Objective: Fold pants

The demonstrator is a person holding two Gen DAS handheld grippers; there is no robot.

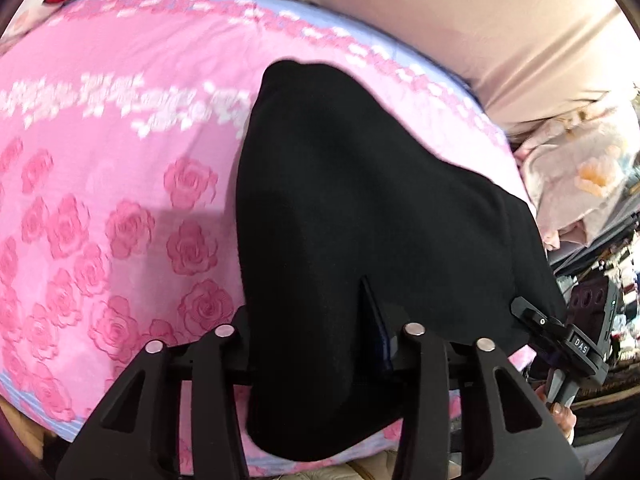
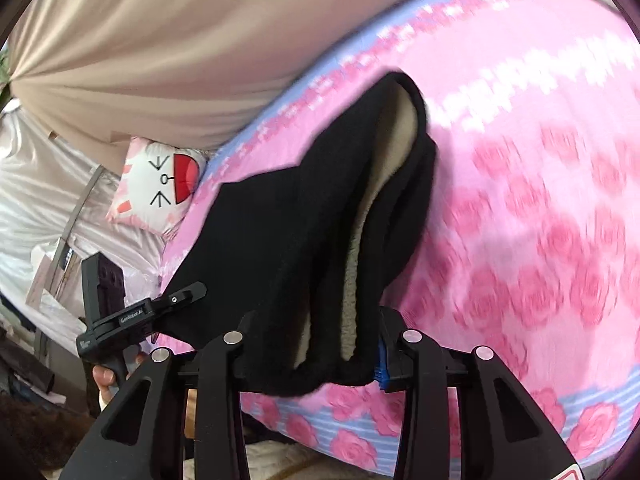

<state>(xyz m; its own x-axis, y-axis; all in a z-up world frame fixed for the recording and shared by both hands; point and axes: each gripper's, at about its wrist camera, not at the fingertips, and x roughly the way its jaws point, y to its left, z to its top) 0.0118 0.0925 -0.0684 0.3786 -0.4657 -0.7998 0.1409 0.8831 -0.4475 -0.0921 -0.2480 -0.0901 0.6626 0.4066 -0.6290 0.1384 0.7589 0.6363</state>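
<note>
Left gripper (image 1: 320, 344): closed on the near edge of the black pants (image 1: 360, 200), cloth bunched between the jaws and draping over them.
Right gripper (image 2: 316, 344): clamped on the pants (image 2: 280, 240) at the opening; black hem and pale fleecy lining (image 2: 356, 264) pinched between the jaws, with a blue pad showing beside the cloth.
Other gripper in each view: right gripper (image 1: 532, 312) seen at the lower right of the left wrist view, touching the pants' edge; left gripper (image 2: 188, 294) seen at the lower left of the right wrist view, likewise at the pants' edge.
Hands: fingers (image 1: 562, 420) wrapped on the right handle; fingers (image 2: 106, 380) wrapped on the left handle.
Pants: black, spread away from the grippers across the bedspread, near edge lifted, far end lying flat; opening gaping in the right wrist view.
Bedspread (image 1: 120, 200): pink with rose print, white lettering band, pale blue border; under the pants.
Cushion (image 2: 160, 184): white with a cartoon face and red mouth, just beyond the bedspread's edge.
Curtain (image 2: 160, 40): beige, gathered, farthest back.
Right side clutter (image 1: 580, 168): pale floral cloth, blurred.
</note>
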